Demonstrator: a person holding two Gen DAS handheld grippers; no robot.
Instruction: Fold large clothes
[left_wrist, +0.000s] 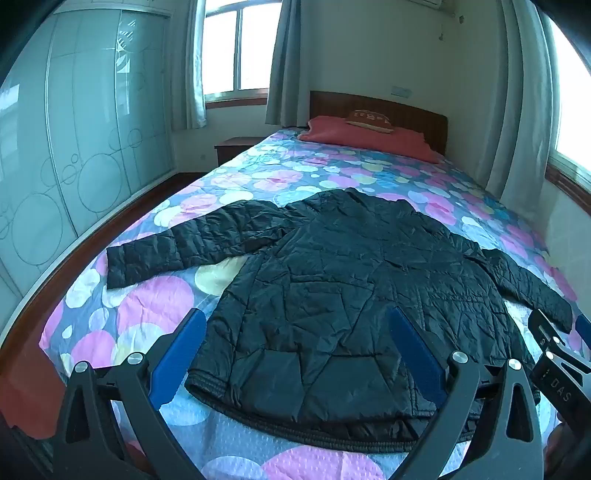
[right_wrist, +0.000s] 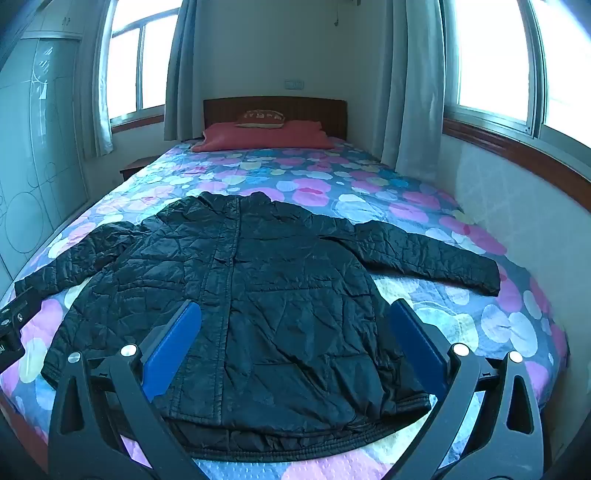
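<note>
While both sets of fingers stand spread wide with nothing between the blue pads, I have the left gripper (left_wrist: 297, 354) and the right gripper (right_wrist: 295, 345) hovering over the foot edge of the bed (right_wrist: 461, 206), tilted down toward the hem of the jacket (right_wrist: 266, 295). Neither touches the cloth as far as I can see. I judge the folding has not begun: the black jacket lies flat, front up, spread across the foot half of the bed, its closed front placket running from collar to hem, its collar toward the headboard (right_wrist: 275, 107) and its hem just short of the foot edge. One sleeve (left_wrist: 177, 243) reaches out toward the bed edge on the wardrobe side, the other sleeve (right_wrist: 436, 254) toward the window-side edge. All of it is left to do: sleeves in, sides over, body doubled. The shell looks thin, shiny and quilted, creased all over, puffy enough that I expect folds to spring back; the hem is ribbed with elastic. Beneath it the bedspread (left_wrist: 155, 302) is a stitched cotton-looking print of pink, white and blue circles.
</note>
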